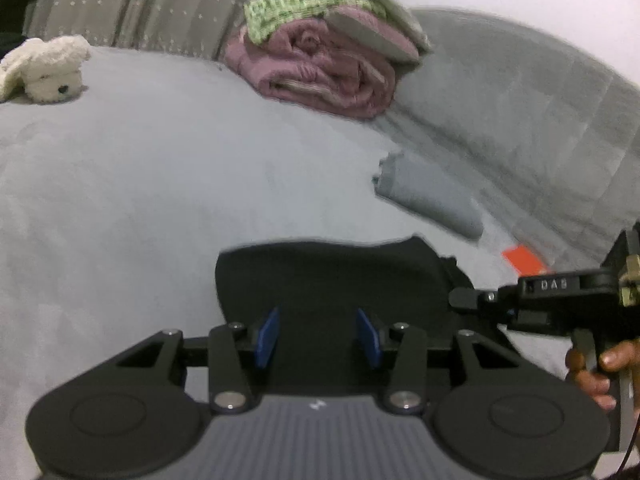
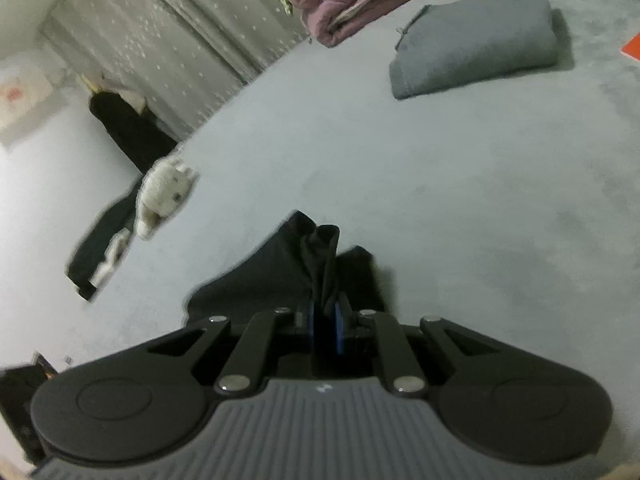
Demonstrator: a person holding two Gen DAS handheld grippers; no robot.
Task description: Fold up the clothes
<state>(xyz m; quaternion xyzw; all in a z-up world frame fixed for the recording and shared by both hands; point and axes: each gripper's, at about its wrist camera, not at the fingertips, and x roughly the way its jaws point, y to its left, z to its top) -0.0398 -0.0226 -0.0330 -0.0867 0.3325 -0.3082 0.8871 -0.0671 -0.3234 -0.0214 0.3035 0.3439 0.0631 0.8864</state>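
Blur softens both views, so fine detail on the bedding is hard to read. Down on the grey bed cover [image 1: 140,184] lies the black garment [image 1: 320,280], and the left gripper [image 1: 316,336] sits over its near edge with its blue pads [image 1: 267,338] standing well apart; dark cloth fills the space between them, though whether the pads press on it I cannot tell. The near part of the garment is hidden under that gripper's body.

Over on the right wrist view, it's a clear picture: the right gripper [image 2: 325,322] has its blue pads nearly together, pinching a bunched fold of the black garment [image 2: 280,272] that rises in a ridge out of the jaws. From the left wrist view the right gripper [image 1: 464,298] comes in from the right edge, cut off by the frame, with fingers of a hand [image 1: 600,372] wrapped round its handle.

A folded grey garment [image 2: 476,48] lies well apart from the black one. Behind it sits a rolled mauve quilt [image 1: 320,72] with green checked cloth [image 1: 296,4] on top. A white plush toy [image 1: 48,72] rests at the bed's edge. The left view alone shows an orange item [image 1: 524,260] properly; in the right view only a corner of it shows. The right view alone shows a dotted curtain [image 2: 160,40] running down to the floor.
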